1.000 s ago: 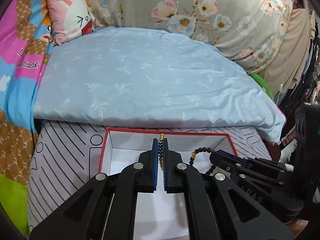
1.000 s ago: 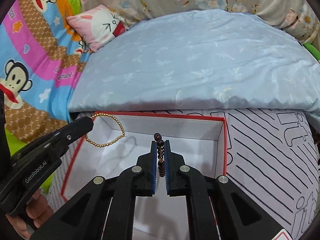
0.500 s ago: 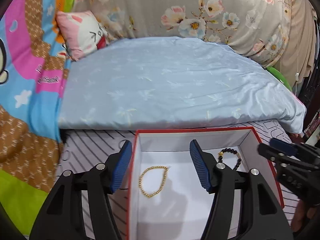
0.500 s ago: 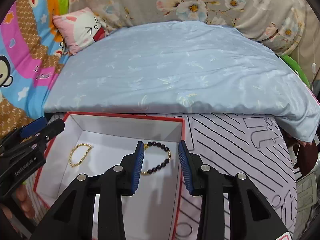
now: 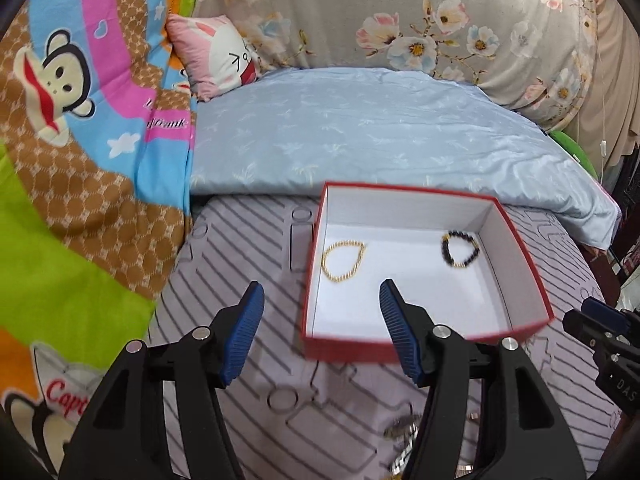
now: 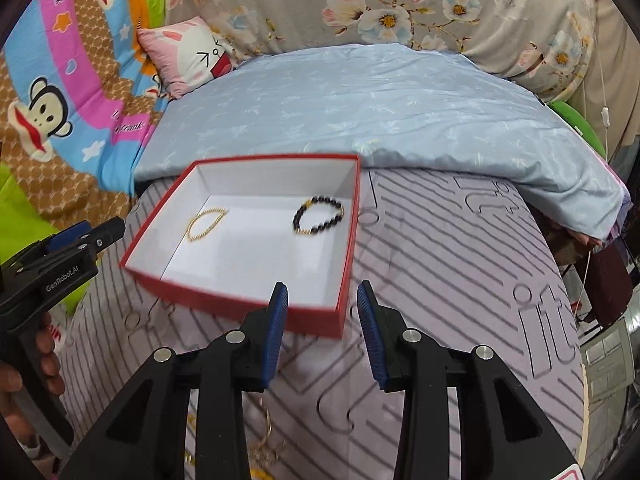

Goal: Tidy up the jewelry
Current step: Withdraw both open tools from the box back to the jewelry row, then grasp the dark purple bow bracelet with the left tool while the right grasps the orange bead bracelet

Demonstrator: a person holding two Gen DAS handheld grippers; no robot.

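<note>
A red box with a white inside (image 5: 532, 272) (image 6: 352, 248) lies on the striped mat. Inside it a gold bead bracelet (image 5: 344, 258) (image 6: 206, 222) lies at the left and a black bead bracelet (image 5: 460, 248) (image 6: 318, 220) at the right. My left gripper (image 5: 320, 332) is open and empty, near the box's front left corner. My right gripper (image 6: 322, 328) is open and empty, near the box's front right corner. More loose jewelry lies on the mat close below the grippers (image 5: 400, 432) (image 6: 266, 448), partly hidden.
A light blue quilt (image 5: 360, 132) lies behind the box, with a pink cartoon pillow (image 5: 216, 56) and a floral cushion (image 5: 420, 12) beyond. A colourful monkey blanket (image 5: 80, 120) is on the left. The grey striped mat (image 6: 460, 260) extends to the right of the box.
Both grippers opened and let the gold and black bracelets drop into the box, then drew back toward me, away from the box.
</note>
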